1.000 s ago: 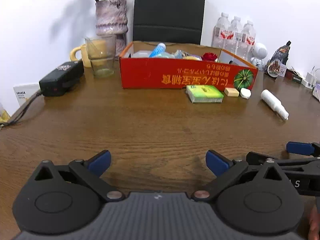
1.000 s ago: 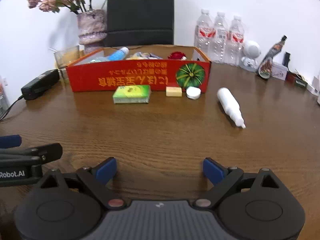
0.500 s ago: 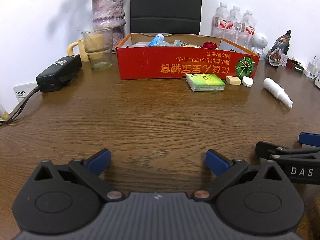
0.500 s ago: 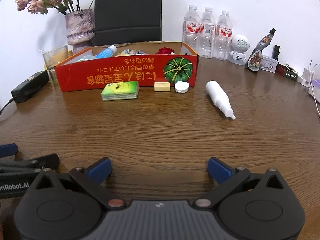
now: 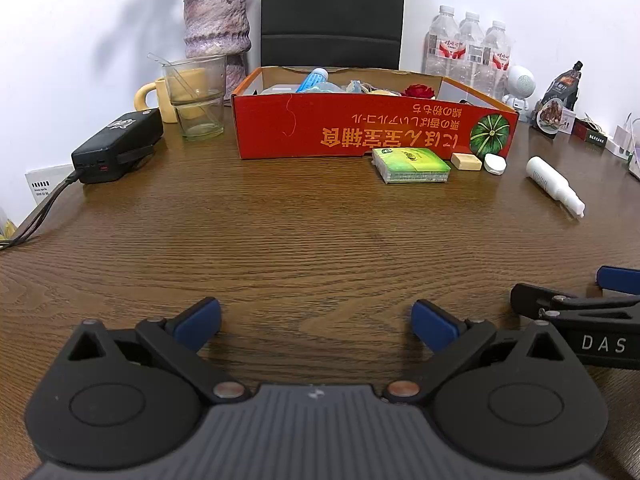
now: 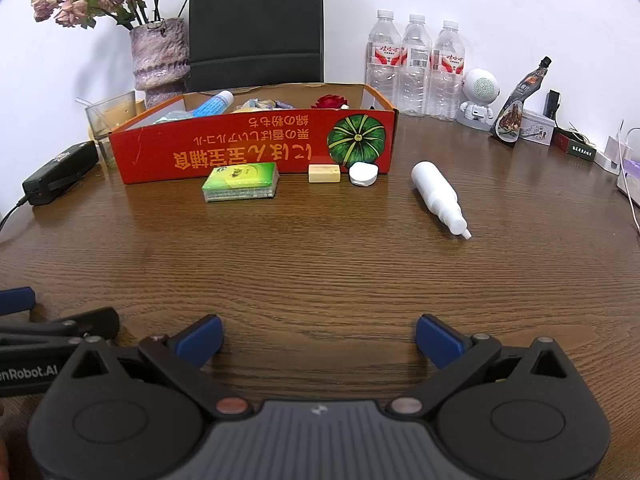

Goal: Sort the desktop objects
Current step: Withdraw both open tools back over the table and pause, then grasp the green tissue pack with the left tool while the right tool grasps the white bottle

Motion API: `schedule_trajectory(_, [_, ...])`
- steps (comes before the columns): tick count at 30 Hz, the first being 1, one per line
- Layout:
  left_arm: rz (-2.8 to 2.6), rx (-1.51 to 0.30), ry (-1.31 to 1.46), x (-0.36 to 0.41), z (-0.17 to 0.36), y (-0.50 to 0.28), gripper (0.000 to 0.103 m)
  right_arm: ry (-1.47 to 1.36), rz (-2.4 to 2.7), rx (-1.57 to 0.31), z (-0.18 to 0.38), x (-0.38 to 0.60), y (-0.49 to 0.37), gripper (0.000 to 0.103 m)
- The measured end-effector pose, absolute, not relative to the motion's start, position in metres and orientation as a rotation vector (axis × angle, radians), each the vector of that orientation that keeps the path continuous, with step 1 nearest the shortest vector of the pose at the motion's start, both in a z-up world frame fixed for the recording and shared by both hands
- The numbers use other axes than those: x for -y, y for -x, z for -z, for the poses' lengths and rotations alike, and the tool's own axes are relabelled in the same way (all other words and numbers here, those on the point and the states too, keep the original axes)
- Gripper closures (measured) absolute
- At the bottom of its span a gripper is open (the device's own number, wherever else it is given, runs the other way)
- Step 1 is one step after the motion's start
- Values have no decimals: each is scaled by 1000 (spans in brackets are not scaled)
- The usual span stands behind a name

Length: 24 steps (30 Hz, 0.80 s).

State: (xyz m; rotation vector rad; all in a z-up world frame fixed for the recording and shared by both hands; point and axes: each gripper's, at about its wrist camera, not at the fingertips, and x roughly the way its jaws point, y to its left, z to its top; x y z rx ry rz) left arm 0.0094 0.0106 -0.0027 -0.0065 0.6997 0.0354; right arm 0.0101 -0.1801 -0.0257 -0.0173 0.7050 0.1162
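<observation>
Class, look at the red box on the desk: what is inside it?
Inside the red box: a blue-and-white tube, a red rose and some wrappers. Its front wall hides whatever lies lower down.

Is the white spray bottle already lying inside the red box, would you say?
No, the white spray bottle lies on the table, right of the red box.

An office: wooden desk (image 6: 320, 264), black chair (image 6: 256, 20), water bottles (image 6: 416, 68).

Tissue pack (image 6: 240, 181), soap bar (image 6: 324, 173), round case (image 6: 363, 174) before box (image 6: 256, 148); bottle (image 6: 438, 196) right.
</observation>
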Motion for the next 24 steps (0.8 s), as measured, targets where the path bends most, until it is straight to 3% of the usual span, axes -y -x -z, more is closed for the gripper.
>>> schedule_trajectory(18, [5,-684,-13,-15,-1,-13,0,18,-117,-705,26,180,-10,0])
schedule_trajectory(24, [90,-663,-74,-15,-24,-56,0,18,-117,-705,26,180,-10,0])
